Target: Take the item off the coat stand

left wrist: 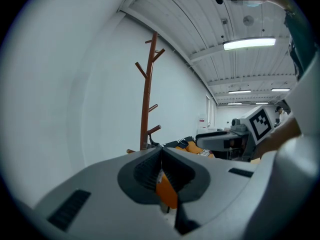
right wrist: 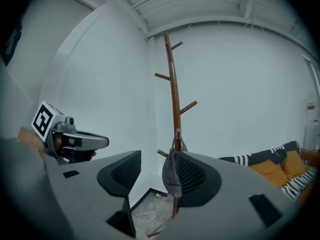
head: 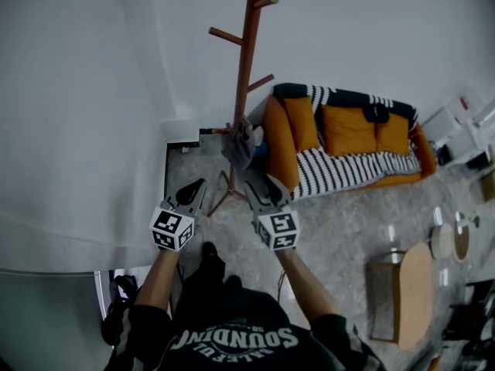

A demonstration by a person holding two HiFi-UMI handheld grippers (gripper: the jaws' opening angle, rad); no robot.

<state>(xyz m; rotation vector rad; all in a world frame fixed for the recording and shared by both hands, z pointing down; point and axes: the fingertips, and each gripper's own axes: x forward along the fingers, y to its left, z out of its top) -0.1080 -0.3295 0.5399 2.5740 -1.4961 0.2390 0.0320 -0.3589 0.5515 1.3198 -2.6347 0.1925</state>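
Note:
A brown wooden coat stand (head: pixel 246 60) rises by the white wall; it also shows in the left gripper view (left wrist: pixel 146 104) and the right gripper view (right wrist: pixel 173 94). A grey cap-like item (head: pixel 240 147) hangs on one of its low pegs. My right gripper (head: pixel 261 182) is open just below the item. In the right gripper view the item (right wrist: pixel 171 176) hangs between the jaws of the right gripper (right wrist: pixel 157 159), against the right pad and apart from the left pad. My left gripper (head: pixel 193 189) is shut with nothing in it, left of the stand; its tips (left wrist: pixel 161 151) meet.
An orange sofa (head: pixel 348 134) with a black-and-white striped throw stands right of the stand. A wooden table (head: pixel 414 288) is at the lower right on the grey rug. The white wall (head: pixel 93 114) fills the left side. A dark bag (head: pixel 116 315) lies by the person's left arm.

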